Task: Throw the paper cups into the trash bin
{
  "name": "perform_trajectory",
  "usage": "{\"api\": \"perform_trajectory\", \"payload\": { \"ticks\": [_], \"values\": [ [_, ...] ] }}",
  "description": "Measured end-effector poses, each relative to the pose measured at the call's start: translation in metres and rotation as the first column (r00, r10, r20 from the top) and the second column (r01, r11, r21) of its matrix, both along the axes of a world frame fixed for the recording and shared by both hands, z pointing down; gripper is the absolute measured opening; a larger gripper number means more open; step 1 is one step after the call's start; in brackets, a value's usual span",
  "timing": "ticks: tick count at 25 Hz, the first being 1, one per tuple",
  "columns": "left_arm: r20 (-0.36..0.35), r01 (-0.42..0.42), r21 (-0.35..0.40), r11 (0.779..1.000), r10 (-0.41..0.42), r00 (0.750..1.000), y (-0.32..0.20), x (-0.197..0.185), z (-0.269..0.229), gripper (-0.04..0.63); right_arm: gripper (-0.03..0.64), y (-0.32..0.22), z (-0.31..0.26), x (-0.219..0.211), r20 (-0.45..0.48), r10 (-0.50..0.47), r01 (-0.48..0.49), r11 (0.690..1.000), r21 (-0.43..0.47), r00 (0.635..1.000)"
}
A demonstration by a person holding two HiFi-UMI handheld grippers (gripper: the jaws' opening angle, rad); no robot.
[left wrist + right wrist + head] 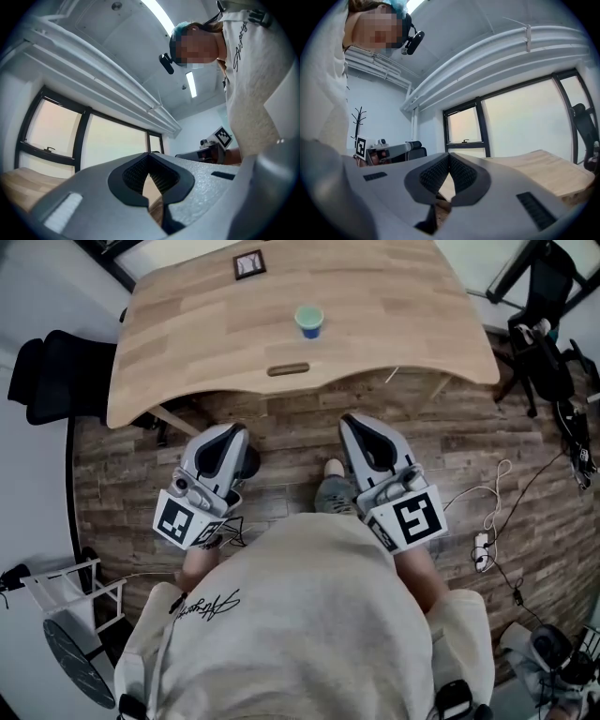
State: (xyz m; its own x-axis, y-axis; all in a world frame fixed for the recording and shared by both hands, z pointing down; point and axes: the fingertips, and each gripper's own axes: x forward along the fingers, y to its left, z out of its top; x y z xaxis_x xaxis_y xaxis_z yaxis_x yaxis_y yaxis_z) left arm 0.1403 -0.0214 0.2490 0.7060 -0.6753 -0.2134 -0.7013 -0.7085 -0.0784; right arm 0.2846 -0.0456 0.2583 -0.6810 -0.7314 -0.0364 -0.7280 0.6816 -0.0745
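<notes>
One paper cup (pixel 308 321), blue with a pale green top, stands upright near the middle of the wooden table (pixel 206 324). Both grippers are held low in front of the person's body, over the wood floor and short of the table's near edge, far from the cup. The left gripper (pixel 236 435) and the right gripper (pixel 352 423) point toward the table. In the left gripper view the left gripper (pixel 149 174) has its jaws closed together with nothing between them. The right gripper (pixel 449 165) looks the same in the right gripper view. No trash bin is clearly visible.
A square marker card (pixel 249 264) lies at the table's far edge, and a cable slot (pixel 288 369) sits near its front edge. A black chair (pixel 56 376) stands at the left. Cables and a power strip (pixel 483 549) lie on the floor at the right, below dark equipment (pixel 548 343).
</notes>
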Motion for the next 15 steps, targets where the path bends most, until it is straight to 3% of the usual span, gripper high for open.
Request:
{"api": "perform_trajectory", "payload": {
  "ticks": [6,15],
  "values": [
    [0.039,0.023,0.0,1.0,-0.023,0.999,-0.047,0.007,-0.001,0.003,0.009,-0.049,0.006,0.008,0.001,-0.018,0.018,1.0,-0.023,1.0],
    [0.048,0.05,0.008,0.999,-0.05,0.998,-0.115,0.021,-0.007,0.003,0.011,-0.118,-0.008,0.016,0.005,-0.084,0.084,0.996,0.028,0.996]
  ]
}}
